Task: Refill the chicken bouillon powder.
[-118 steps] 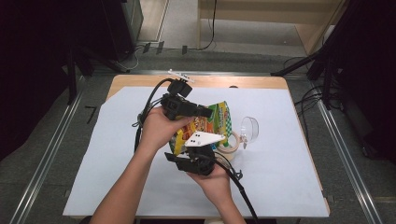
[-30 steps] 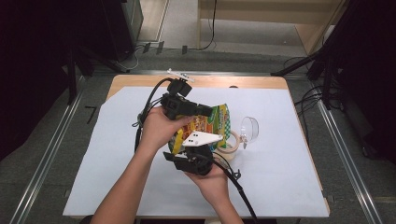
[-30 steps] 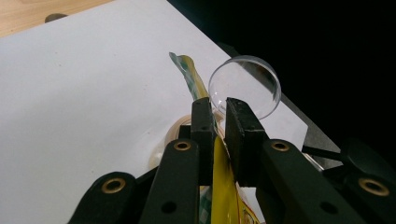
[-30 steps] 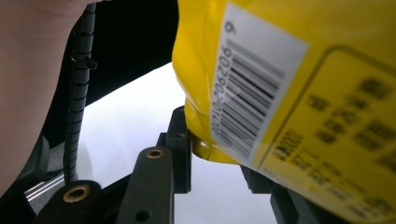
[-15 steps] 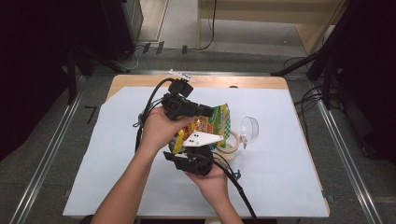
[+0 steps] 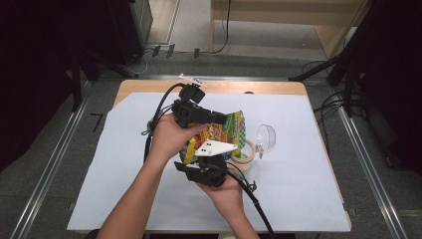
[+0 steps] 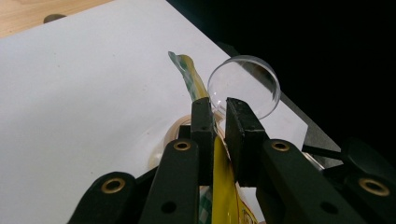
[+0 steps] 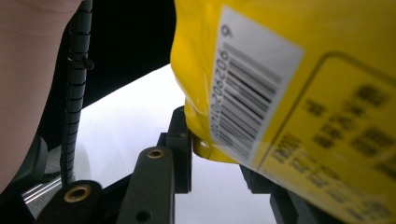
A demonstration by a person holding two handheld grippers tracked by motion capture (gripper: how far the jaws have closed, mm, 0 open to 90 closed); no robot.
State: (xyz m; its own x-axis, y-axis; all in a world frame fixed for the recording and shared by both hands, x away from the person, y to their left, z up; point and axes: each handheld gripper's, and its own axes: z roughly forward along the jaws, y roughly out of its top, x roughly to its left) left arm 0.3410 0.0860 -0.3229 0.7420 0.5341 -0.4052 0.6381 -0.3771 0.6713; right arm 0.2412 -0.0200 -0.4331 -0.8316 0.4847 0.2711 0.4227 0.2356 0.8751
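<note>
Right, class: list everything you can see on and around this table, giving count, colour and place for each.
Snack bag: one, yellow and green, held above the table's middle between both grippers.
Tape roll: one, beige, on the sheet just right of the bag.
Clear cup: one, transparent, on its side right of the tape.
Paper sheet: one, white, covering the table.
Table: one, light wood, rim showing at the far edge.
Left gripper: one, black, shut on the bag's edge.
Right gripper: one, black, gripping the bag's bottom corner.
</note>
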